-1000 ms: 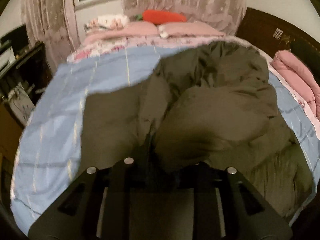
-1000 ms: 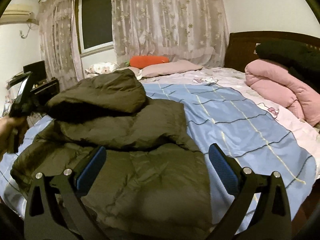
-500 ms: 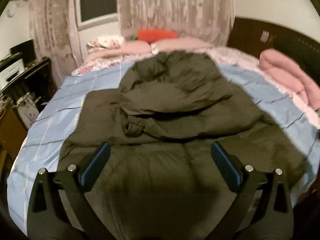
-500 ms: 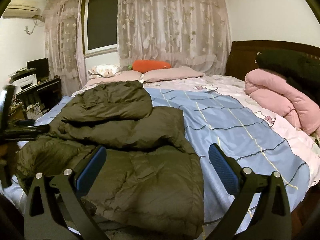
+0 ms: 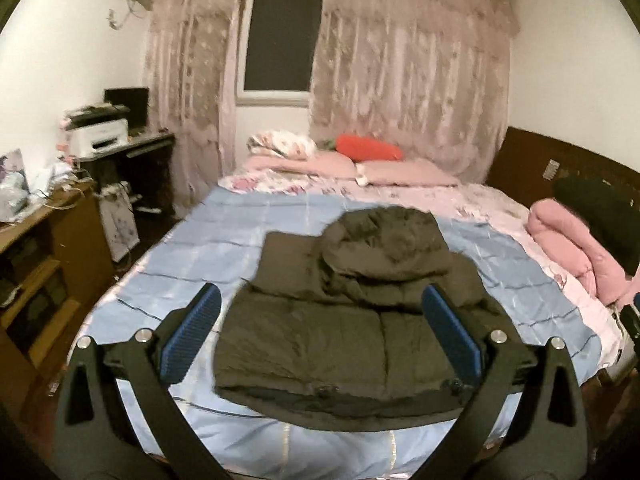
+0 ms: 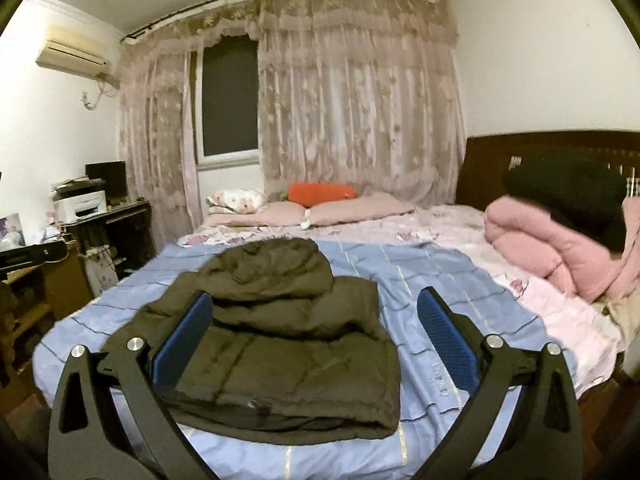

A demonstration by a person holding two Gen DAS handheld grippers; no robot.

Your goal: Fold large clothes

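Note:
A dark olive puffer jacket (image 5: pixel 352 320) lies folded on the blue quilt (image 5: pixel 192 280) near the bed's foot, hood on top toward the pillows. It also shows in the right wrist view (image 6: pixel 280 336). My left gripper (image 5: pixel 320 332) is open and empty, held back from the bed above the jacket's near edge. My right gripper (image 6: pixel 316 336) is open and empty too, pulled back in front of the bed, with the jacket seen between its blue pads (image 6: pixel 448 340).
A rolled pink duvet (image 6: pixel 552 252) and a dark garment (image 6: pixel 568 196) lie at the right by the dark headboard. Pink pillows (image 5: pixel 400 168) and an orange-red cushion (image 5: pixel 368 148) sit at the far side. A desk with a printer (image 5: pixel 100 136) stands left of the bed.
My left gripper let go of the jacket and opened. Both grippers drew back and up from the bed, so the jacket now lies farther off and folded flat.

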